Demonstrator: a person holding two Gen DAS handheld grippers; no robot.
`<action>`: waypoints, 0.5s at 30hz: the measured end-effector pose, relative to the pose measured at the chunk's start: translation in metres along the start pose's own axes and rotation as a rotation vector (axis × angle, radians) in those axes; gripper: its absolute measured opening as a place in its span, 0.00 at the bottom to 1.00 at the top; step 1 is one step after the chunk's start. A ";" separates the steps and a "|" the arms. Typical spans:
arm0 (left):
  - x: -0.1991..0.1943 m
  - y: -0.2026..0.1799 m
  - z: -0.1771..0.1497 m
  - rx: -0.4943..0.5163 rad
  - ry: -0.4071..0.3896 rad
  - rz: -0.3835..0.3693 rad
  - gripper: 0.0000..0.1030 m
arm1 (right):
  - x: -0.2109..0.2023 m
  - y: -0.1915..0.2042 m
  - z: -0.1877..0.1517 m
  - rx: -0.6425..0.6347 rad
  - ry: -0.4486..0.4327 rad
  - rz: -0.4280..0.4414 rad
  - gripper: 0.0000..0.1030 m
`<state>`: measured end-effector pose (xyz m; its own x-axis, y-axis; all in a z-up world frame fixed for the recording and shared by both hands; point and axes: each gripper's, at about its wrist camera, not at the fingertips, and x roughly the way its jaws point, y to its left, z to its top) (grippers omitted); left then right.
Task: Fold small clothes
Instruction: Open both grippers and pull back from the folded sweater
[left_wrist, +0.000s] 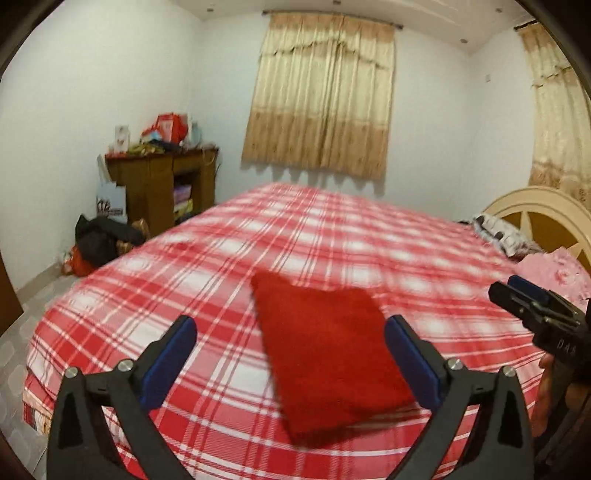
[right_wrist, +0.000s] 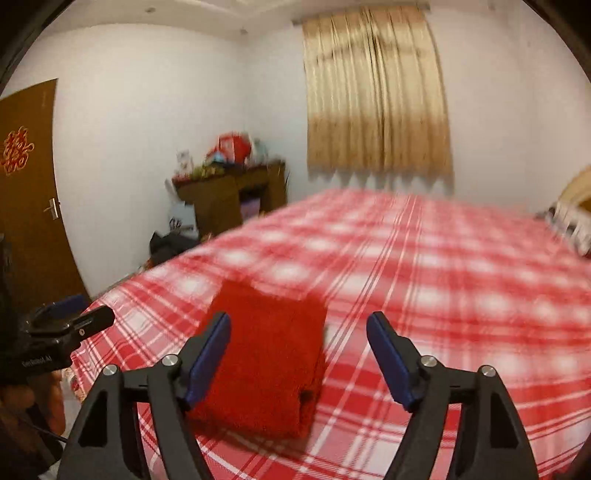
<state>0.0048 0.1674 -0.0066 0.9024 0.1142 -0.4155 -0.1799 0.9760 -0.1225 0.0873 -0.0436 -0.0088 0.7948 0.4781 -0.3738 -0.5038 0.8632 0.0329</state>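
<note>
**Red bundle folded, both jaws off it**

My left gripper (left_wrist: 290, 334) stands wide, nothing between its blue pads (left_wrist: 168, 360); the folded red fuzzy cloth rectangle (left_wrist: 325, 354) lies ahead of and below those jaws, flat on the red-and-white plaid bedspread (left_wrist: 332, 236), touching neither pad; my right gripper (right_wrist: 298, 332) is also spread, though less so, and empty; from its view the red cloth (right_wrist: 266, 365) sits ahead and toward its left finger (right_wrist: 208, 356), which overlaps it in the picture only; I judge the pad is above it, not on it.

I read the fold as finished, or nearly; the layers show stacked at the near edge in the right wrist view.

What could go wrong from here: a fluffy stack like this may spring loose if a finger brushes its top layer as I draw away; the left finger of my right gripper is the likeliest culprit; a snag in the pile could drag a corner open. Both views are smeared, so I cannot judge how squarely the edges line up; a crooked layer might slide off when the bundle is next picked up.
</note>
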 end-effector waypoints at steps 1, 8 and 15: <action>-0.004 -0.003 0.001 0.008 -0.015 -0.005 1.00 | -0.008 0.001 0.003 -0.009 -0.017 -0.004 0.76; -0.002 -0.014 0.002 0.066 -0.027 -0.008 1.00 | -0.020 0.010 0.010 -0.024 -0.044 0.005 0.77; 0.002 -0.012 -0.003 0.055 0.005 0.011 1.00 | -0.019 0.013 0.005 -0.017 -0.027 0.017 0.77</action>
<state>0.0071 0.1554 -0.0089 0.8987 0.1240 -0.4207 -0.1675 0.9835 -0.0679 0.0671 -0.0410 0.0034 0.7946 0.4971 -0.3485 -0.5228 0.8521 0.0233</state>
